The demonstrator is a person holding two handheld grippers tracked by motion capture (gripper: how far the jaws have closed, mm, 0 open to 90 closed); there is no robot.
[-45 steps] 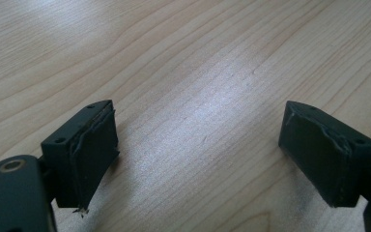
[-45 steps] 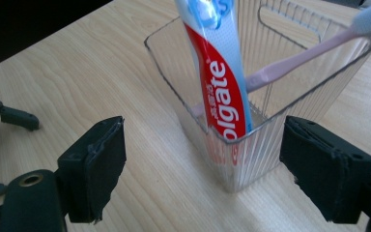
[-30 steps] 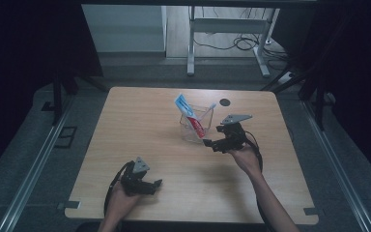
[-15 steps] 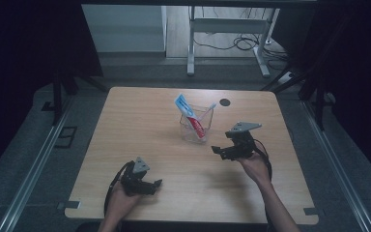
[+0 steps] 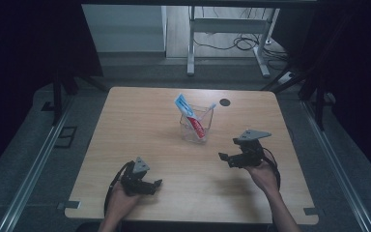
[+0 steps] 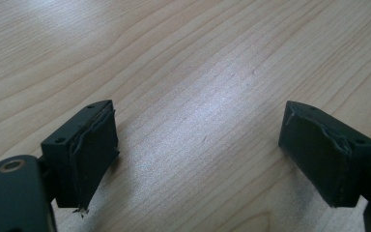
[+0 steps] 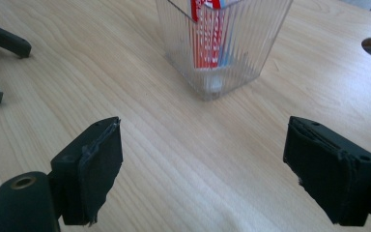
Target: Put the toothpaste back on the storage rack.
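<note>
The clear cup (image 5: 196,126) stands upright near the middle of the wooden table (image 5: 140,125), with a red and white toothpaste tube (image 5: 189,115) leaning inside it. The right gripper (image 5: 225,158) is at about four o'clock from the cup, jaws wide apart and holding nothing. The left gripper (image 5: 154,186) rests at seven o'clock, wide open and empty too.

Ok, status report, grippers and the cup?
Left gripper open, empty, low over table. Right gripper open, empty, apart from cup. Toothpaste upright-tilted in cup. Nothing between.
</note>
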